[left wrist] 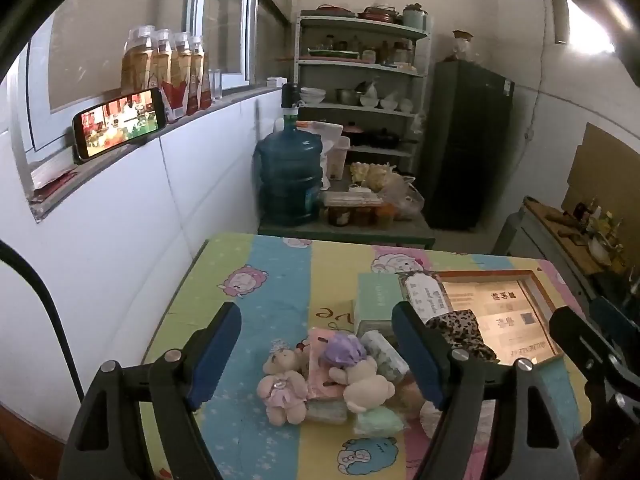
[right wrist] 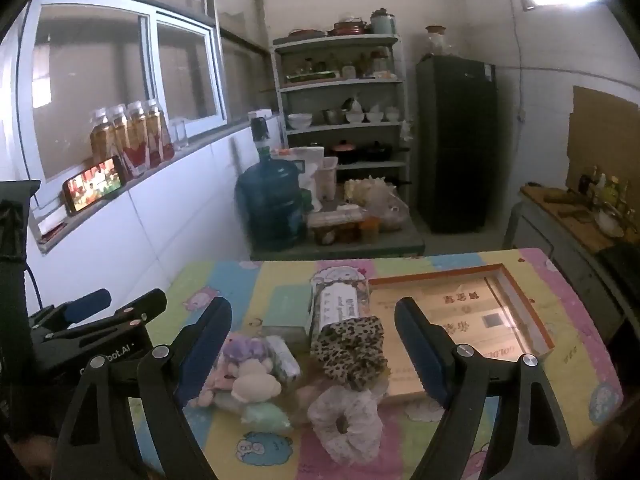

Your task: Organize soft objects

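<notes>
A pile of soft things lies on the cartoon-print table (left wrist: 256,256): a small bear in a pink dress (left wrist: 280,394), a cream bear (left wrist: 366,386), a purple plush (left wrist: 344,350), tissue packs (left wrist: 386,356) and a mint pad (left wrist: 378,420). A leopard scrunchie (right wrist: 352,352) rests on the edge of a shallow wooden box (right wrist: 516,300). A pale scrunchie (right wrist: 346,420) lies in front of it. My left gripper (left wrist: 320,356) is open above the pile. My right gripper (right wrist: 314,350) is open above the scrunchies. The pile also shows in the right wrist view (right wrist: 250,376).
A mint box (left wrist: 376,300) and a labelled packet (left wrist: 426,292) lie behind the pile. Beyond the table stand a blue water jug (left wrist: 290,180), a low table with jars, shelves and a dark fridge (left wrist: 466,140). A phone (left wrist: 120,122) and bottles sit on the left window sill.
</notes>
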A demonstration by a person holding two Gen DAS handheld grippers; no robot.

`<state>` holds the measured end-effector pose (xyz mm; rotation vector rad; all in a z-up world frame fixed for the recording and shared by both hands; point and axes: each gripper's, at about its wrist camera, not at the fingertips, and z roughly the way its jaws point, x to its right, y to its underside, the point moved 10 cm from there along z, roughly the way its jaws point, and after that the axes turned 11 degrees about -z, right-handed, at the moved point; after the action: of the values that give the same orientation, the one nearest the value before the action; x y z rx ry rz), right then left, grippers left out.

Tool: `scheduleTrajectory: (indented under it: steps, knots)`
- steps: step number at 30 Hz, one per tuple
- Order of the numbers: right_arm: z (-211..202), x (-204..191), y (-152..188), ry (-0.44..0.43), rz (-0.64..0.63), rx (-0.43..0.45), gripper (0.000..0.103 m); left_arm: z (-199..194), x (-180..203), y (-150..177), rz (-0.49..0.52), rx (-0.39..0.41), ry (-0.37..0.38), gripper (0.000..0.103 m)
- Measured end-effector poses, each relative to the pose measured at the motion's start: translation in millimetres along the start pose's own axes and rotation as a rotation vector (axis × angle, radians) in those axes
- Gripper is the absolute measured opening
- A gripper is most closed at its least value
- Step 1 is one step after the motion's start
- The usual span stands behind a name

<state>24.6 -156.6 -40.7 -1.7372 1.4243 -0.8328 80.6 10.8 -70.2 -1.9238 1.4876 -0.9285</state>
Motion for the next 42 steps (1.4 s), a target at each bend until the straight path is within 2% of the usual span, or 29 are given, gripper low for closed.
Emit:
scheduleTrajectory:
  steps: [17, 42]
  knots:
    - [-10.7, 3.3, 3.4, -0.01, 0.017, -0.008, 0.085, -12.9, 13.6, 6.5, 0.029, -0.004, 0.008, 0.078]
    - [-10.6, -5.9, 3.2, -0.021, 0.017, -0.009, 0.085, -12.3, 3.6, 10.8, 0.02, -0.015, 0.017, 0.075]
